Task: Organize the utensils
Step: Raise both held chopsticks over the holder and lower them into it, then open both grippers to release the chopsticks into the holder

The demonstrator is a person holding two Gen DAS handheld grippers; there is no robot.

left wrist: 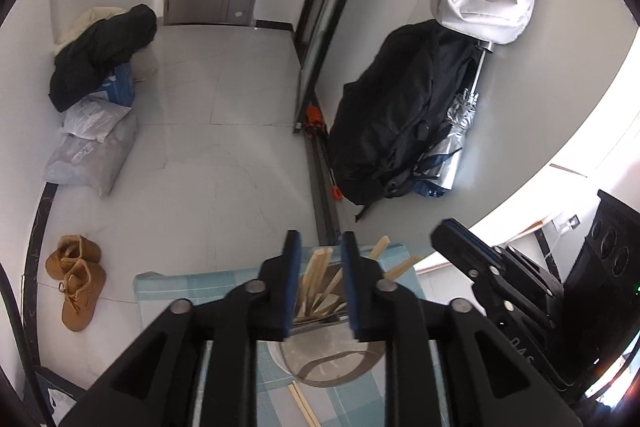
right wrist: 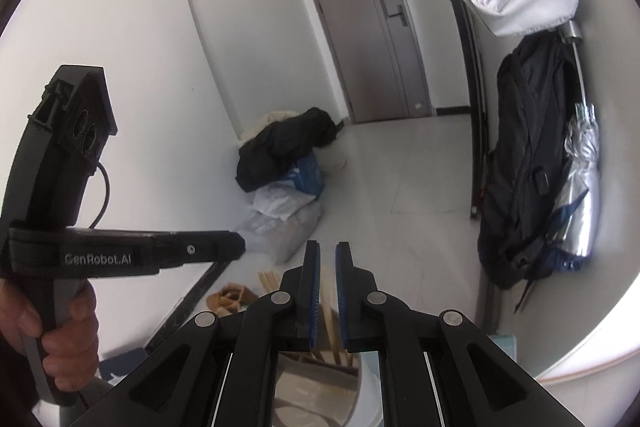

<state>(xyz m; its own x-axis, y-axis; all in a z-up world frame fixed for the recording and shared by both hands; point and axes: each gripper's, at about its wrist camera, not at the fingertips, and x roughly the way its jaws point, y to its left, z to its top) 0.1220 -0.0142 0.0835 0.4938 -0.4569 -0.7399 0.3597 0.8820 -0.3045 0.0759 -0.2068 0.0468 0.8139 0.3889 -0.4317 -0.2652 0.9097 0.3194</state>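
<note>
Metal cup point(left wrist: 320, 359) crammed with wooden chopsticks point(left wrist: 316, 287); left tongs point(left wrist: 320, 259) parted above, right tongs point(right wrist: 327, 267) gripping a chopstick point(right wrist: 329, 307).

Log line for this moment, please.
left gripper: open, over cup of chopsticks | right gripper: jaws narrow, one chopstick between | loose pair on table

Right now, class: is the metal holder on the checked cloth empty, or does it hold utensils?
It holds utensils. Wooden chopsticks stand bunched inside the metal holder, their tips fanning above the rim.
</note>
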